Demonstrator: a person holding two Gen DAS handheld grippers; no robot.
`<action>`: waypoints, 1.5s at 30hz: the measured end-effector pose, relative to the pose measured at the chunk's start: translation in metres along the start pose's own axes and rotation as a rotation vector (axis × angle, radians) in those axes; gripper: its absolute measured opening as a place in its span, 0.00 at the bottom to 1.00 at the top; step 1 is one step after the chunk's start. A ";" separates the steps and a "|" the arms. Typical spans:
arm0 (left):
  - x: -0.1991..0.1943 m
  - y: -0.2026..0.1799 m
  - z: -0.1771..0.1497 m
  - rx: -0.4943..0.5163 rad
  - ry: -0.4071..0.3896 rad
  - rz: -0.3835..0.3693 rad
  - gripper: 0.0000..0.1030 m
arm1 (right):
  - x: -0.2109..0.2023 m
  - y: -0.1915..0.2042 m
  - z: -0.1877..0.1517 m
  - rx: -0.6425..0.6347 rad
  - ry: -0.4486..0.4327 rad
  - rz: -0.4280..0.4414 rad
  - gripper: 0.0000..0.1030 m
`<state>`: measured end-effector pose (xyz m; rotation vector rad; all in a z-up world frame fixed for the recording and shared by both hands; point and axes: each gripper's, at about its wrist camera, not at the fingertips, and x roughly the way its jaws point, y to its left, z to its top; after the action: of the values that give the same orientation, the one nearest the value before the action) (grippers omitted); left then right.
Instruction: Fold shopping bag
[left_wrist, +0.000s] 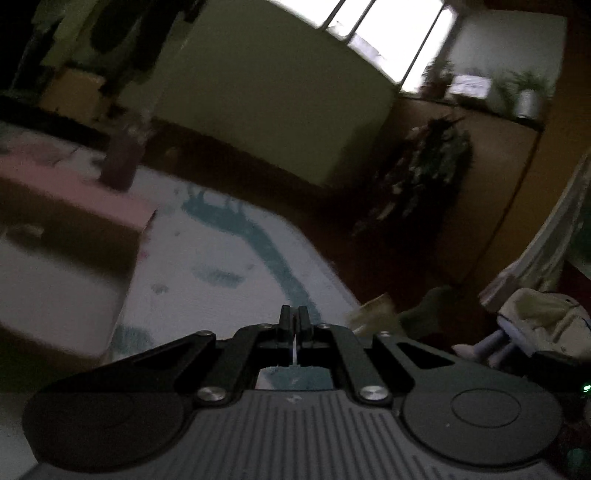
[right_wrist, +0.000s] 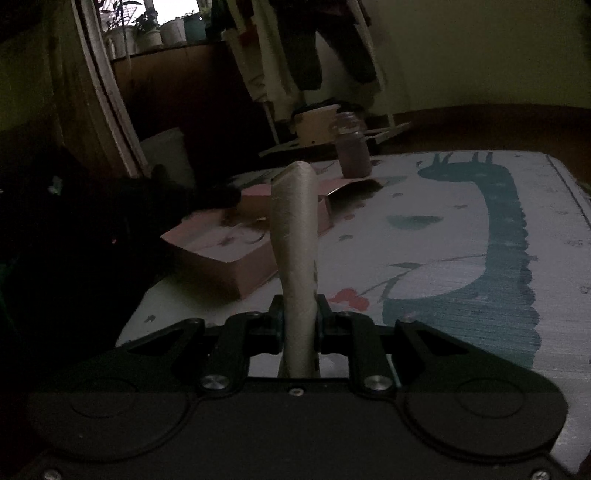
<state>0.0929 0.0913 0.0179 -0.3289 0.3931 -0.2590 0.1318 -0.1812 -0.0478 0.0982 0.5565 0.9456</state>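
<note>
My right gripper (right_wrist: 298, 317) is shut on a rolled-up beige shopping bag (right_wrist: 293, 236) that stands upright out of its jaws, above a white mat with a teal giraffe print (right_wrist: 506, 240). My left gripper (left_wrist: 294, 320) is shut with nothing between its fingers, held above the same mat (left_wrist: 207, 258). In the right wrist view a dark gloved hand (right_wrist: 177, 195) reaches toward a pink open box (right_wrist: 236, 254) at the left.
The pink box (left_wrist: 66, 192) lies at the left in the left wrist view, with a purple jar (left_wrist: 120, 162) behind it; the jar also shows in the right wrist view (right_wrist: 352, 151). Clothes racks, cardboard boxes, potted plants and a pile of cloth (left_wrist: 535, 325) surround the mat.
</note>
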 end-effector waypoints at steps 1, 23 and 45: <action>0.000 -0.005 0.003 0.030 0.001 0.004 0.01 | -0.001 0.001 0.000 -0.002 -0.004 0.001 0.16; 0.011 -0.096 0.017 0.704 0.125 0.051 0.01 | -0.003 0.021 0.003 -0.144 -0.010 -0.008 0.15; -0.004 -0.127 -0.036 1.362 0.226 0.009 0.01 | -0.017 0.005 0.005 0.024 -0.120 0.086 0.15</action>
<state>0.0518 -0.0327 0.0338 1.0456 0.3616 -0.4966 0.1224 -0.1906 -0.0350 0.2000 0.4558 1.0101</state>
